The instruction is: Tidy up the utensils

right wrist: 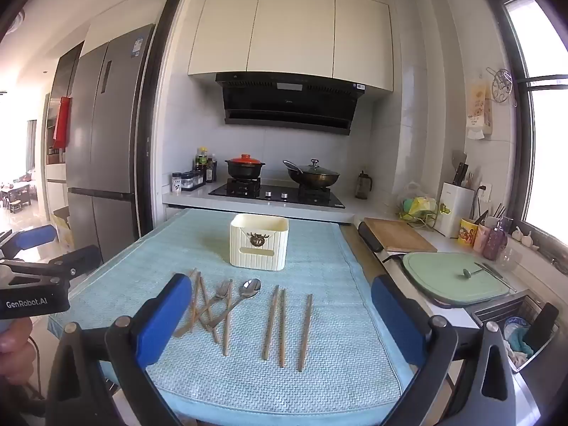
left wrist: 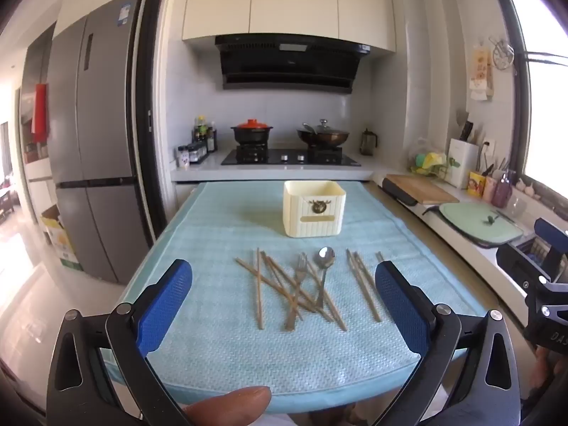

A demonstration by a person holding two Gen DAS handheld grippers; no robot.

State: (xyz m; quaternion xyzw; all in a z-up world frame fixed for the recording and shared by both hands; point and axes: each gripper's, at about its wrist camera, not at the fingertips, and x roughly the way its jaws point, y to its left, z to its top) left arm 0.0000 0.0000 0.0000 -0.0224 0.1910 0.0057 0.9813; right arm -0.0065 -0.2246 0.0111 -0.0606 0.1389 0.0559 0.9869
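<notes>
Nothing has been picked up yet; from where I stand this looks like the very start of the sorting. On the pale blue towel (left wrist: 220,348) covering the table, the left gripper (left wrist: 284,305) hovers at the near edge with its blue pads spread as wide as they go and nothing between them. Ahead of it, at about twelve o'clock, lies a crossed heap of wooden chopsticks (left wrist: 280,287) with a fork (left wrist: 300,277) and a spoon (left wrist: 323,266) tangled into it. Further right, at roughly one o'clock from that gripper, three more chopsticks (right wrist: 282,323) lie side by side, apart from the heap. The right gripper (right wrist: 282,319) sits behind these, equally wide open and empty. Beyond everything, at twelve o'clock, stands the cream ribbed utensil holder (left wrist: 314,209), upright and seemingly empty. I judge the next move calls for one gripper to dip down, close on a single loose piece, likely a parallel chopstick since those are untangled, and carry it into the holder.
</notes>
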